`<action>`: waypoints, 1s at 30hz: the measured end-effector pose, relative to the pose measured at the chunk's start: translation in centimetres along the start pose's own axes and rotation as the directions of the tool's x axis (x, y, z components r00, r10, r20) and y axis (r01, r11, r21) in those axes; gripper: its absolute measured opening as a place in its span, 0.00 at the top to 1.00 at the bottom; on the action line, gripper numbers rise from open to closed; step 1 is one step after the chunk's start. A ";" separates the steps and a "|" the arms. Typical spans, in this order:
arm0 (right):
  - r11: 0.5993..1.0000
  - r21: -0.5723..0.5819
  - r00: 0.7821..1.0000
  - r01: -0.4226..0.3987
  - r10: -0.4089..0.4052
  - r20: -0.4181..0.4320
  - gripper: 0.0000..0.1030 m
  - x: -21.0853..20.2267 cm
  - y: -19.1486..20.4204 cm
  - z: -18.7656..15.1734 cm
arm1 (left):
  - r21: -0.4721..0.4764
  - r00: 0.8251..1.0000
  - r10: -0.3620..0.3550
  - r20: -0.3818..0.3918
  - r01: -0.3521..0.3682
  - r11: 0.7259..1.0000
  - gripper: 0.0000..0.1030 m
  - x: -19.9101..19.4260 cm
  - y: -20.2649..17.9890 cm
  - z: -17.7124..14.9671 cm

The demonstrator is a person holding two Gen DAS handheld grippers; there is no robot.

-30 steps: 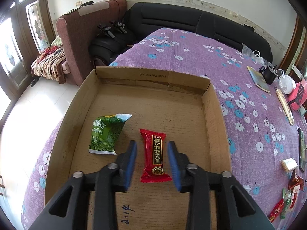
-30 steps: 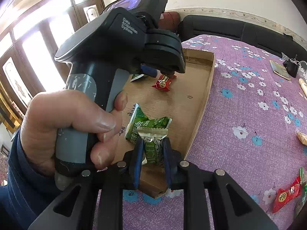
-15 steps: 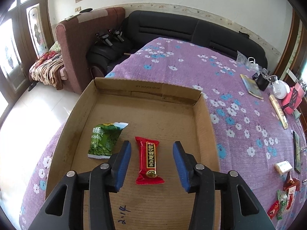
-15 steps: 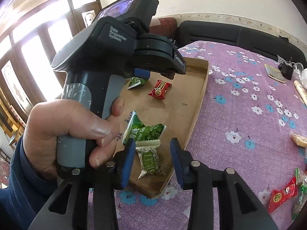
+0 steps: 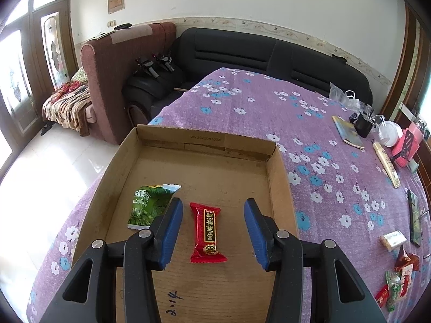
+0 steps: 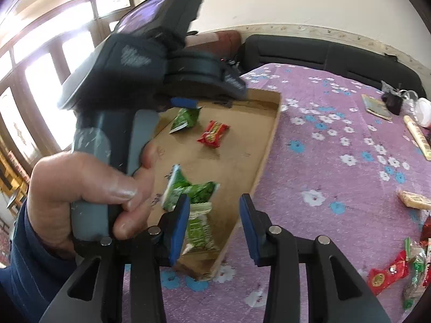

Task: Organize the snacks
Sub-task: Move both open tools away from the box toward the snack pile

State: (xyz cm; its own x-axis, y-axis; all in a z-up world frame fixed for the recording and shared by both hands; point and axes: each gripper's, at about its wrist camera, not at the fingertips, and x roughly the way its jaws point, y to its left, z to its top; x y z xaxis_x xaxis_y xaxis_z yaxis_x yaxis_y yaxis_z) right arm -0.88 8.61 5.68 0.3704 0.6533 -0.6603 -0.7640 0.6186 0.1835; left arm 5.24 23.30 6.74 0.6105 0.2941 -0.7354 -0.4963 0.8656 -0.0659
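A shallow cardboard tray (image 5: 204,141) lies on the purple flowered cloth. In the left wrist view a red snack bar (image 5: 207,232) lies flat on the tray floor, with a green pack (image 5: 146,206) to its left. My left gripper (image 5: 212,204) is open above the red bar, its pads apart from it. In the right wrist view two green packs (image 6: 192,189) (image 6: 199,228) lie in the tray's near corner. My right gripper (image 6: 214,199) is open just over them, gripping nothing. A hand (image 6: 80,188) holds the left gripper's body (image 6: 150,67) over the tray.
Loose snacks (image 5: 398,277) lie in a heap at the table's right edge, also in the right wrist view as snack wrappers (image 6: 388,274). A wafer pack (image 5: 393,239), a phone (image 5: 414,220) and a book (image 5: 348,132) lie further right. A black sofa (image 5: 269,53) stands behind.
Both grippers' jaws have spread. The right one let go of the pale green pack, which now lies in the tray. The left one drew back from the red bar.
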 end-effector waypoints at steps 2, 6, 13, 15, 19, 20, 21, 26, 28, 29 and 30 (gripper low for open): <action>1.000 0.024 1.000 0.001 -0.001 0.005 0.62 -0.2 -0.6 0.1 | 0.005 1.000 0.000 0.006 0.000 1.000 0.51 -0.1 -0.1 -0.1; 0.998 0.057 1.000 0.010 -0.012 0.020 0.62 -0.5 -1.4 0.3 | 0.020 1.000 -0.001 0.025 0.001 1.000 0.51 -0.5 -0.4 -0.1; 0.998 0.065 1.000 0.017 -0.018 0.019 0.62 -0.4 -1.5 0.3 | 0.027 0.997 0.000 0.078 -0.002 1.000 0.51 -1.7 -0.6 -0.2; 0.997 0.076 1.000 0.020 -0.022 0.019 0.62 -0.4 -1.8 0.3 | 0.032 0.994 0.002 0.111 -0.006 0.999 0.51 -2.3 -0.9 -0.2; 0.996 0.092 1.000 0.020 -0.021 0.014 0.62 -0.2 -2.2 0.3 | 0.048 0.983 0.007 0.184 -0.016 0.999 0.51 -3.8 -1.4 -0.3; 0.996 0.092 1.000 0.020 -0.021 0.014 0.62 -0.2 -2.2 0.3 | 0.050 0.979 0.001 0.206 -0.012 0.999 0.51 -4.4 -1.5 -0.4; 0.996 0.091 1.000 0.022 -0.024 0.014 0.62 -0.2 -2.1 0.3 | 0.049 0.976 -0.002 0.219 -0.009 0.999 0.50 -4.7 -1.5 -0.4; 0.995 0.089 0.999 0.035 -0.037 0.021 0.62 -0.6 -1.9 0.3 | 0.030 0.962 0.003 0.272 -0.012 0.999 0.47 -6.2 -1.2 -0.8; 0.995 0.097 0.999 0.037 -0.039 0.019 0.62 -0.7 -2.1 0.3 | 0.031 0.959 0.009 0.284 -0.019 0.999 0.47 -6.9 -1.2 -1.0; 0.994 0.101 0.999 0.037 -0.039 0.018 0.62 -0.8 -2.2 0.4 | 0.034 0.957 0.010 0.288 -0.021 0.999 0.47 -7.2 -1.3 -1.2; 0.994 0.105 0.999 0.036 -0.038 0.017 0.62 -0.9 -2.2 0.4 | 0.043 0.955 0.010 0.295 -0.024 0.999 0.47 -7.7 -1.5 -1.4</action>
State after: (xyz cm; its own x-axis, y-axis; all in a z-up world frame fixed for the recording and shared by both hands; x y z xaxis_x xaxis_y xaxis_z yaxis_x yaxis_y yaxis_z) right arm 0.67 6.79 6.18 0.4079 0.6365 -0.6547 -0.6901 0.6844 0.2354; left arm 0.40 19.19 11.57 0.7603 0.4094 -0.5043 -0.4836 0.8751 -0.0188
